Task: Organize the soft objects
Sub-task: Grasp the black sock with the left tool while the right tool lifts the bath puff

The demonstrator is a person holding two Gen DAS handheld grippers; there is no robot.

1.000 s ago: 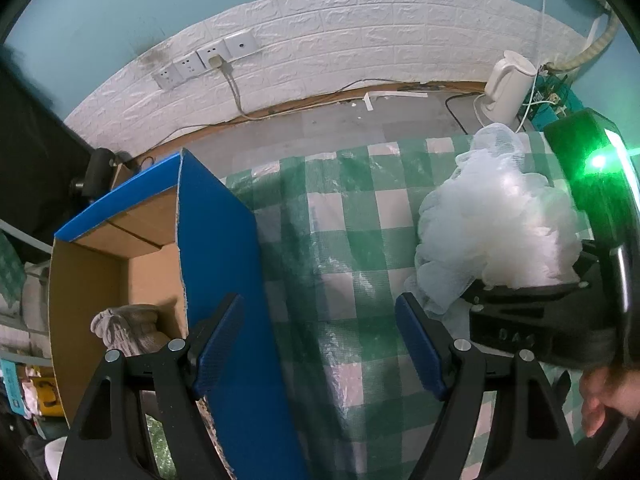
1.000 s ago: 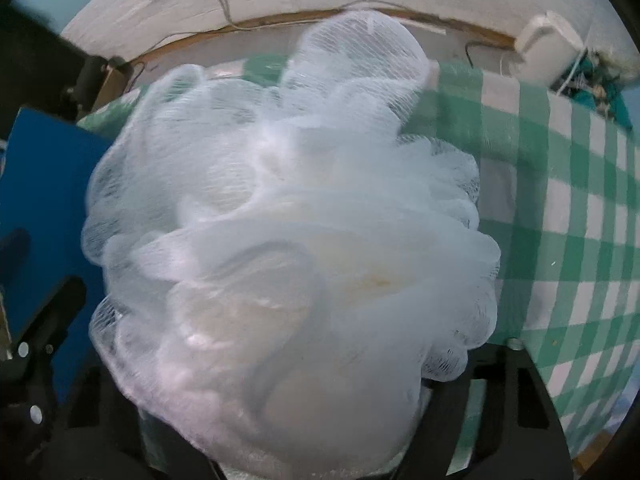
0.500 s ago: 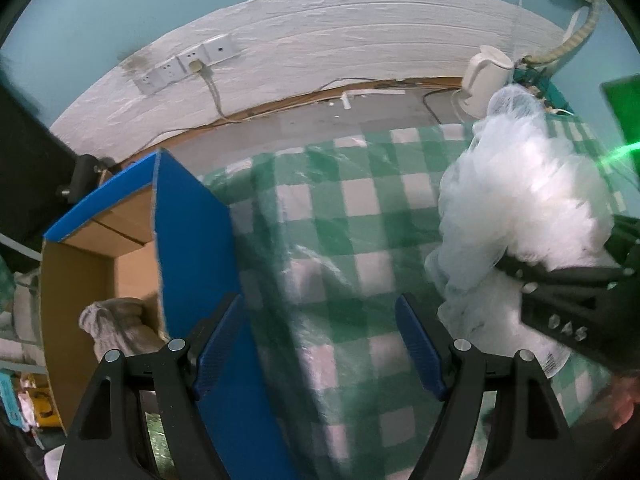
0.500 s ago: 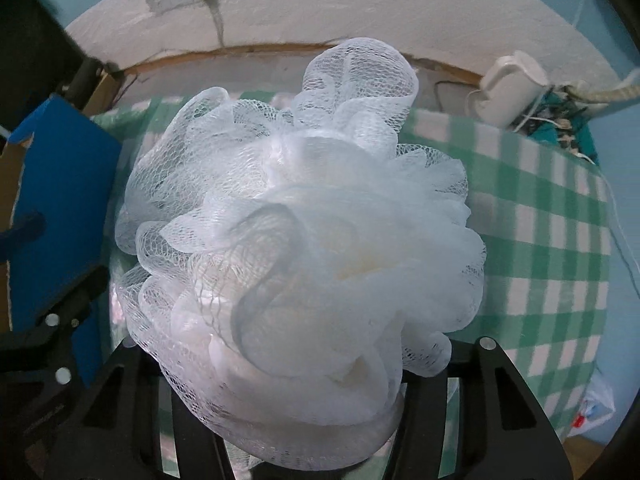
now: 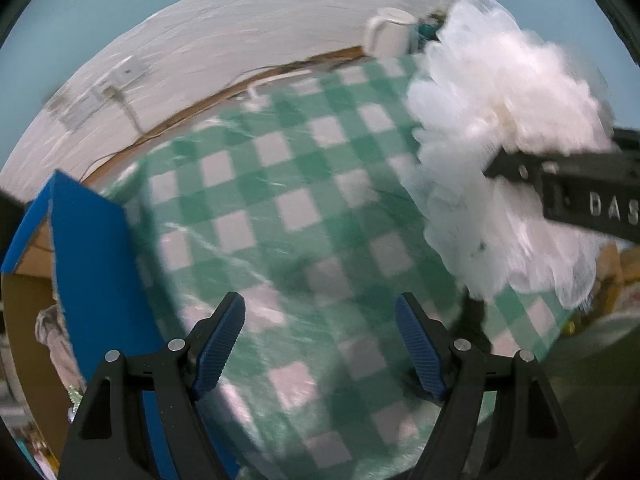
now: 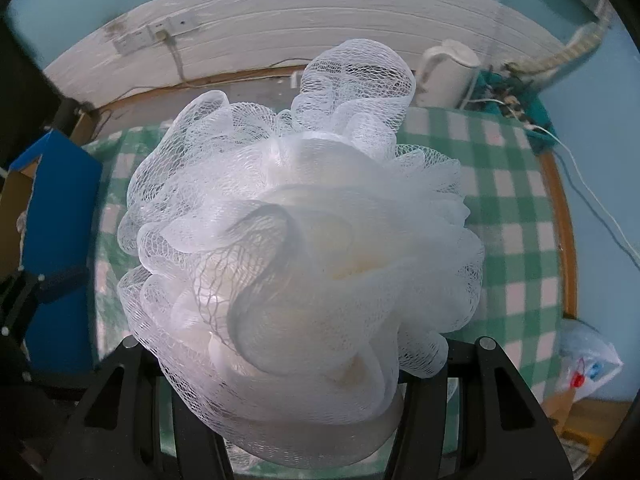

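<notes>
A white mesh bath pouf (image 6: pixel 304 248) fills the right wrist view; my right gripper (image 6: pixel 288 392) is shut on it and holds it in the air above the green checked tablecloth (image 6: pixel 516 216). The pouf also shows in the left wrist view (image 5: pixel 504 136), upper right, with the right gripper's black finger (image 5: pixel 568 188) across it. My left gripper (image 5: pixel 320 344) is open and empty, low over the cloth (image 5: pixel 304 208). A blue-sided cardboard box (image 5: pixel 92 256) stands at the left with a grey soft item (image 5: pixel 52 340) inside.
A white kettle (image 6: pixel 448 72) stands at the table's far edge near cables. Wall sockets (image 6: pixel 156 36) sit on the white brick wall behind. A plastic bag (image 6: pixel 588 368) lies off the table's right side. The box also shows in the right wrist view (image 6: pixel 60 208).
My right gripper has lifted the pouf higher and further right, away from the box. My left gripper has swung right over the cloth, so the box sits further left.
</notes>
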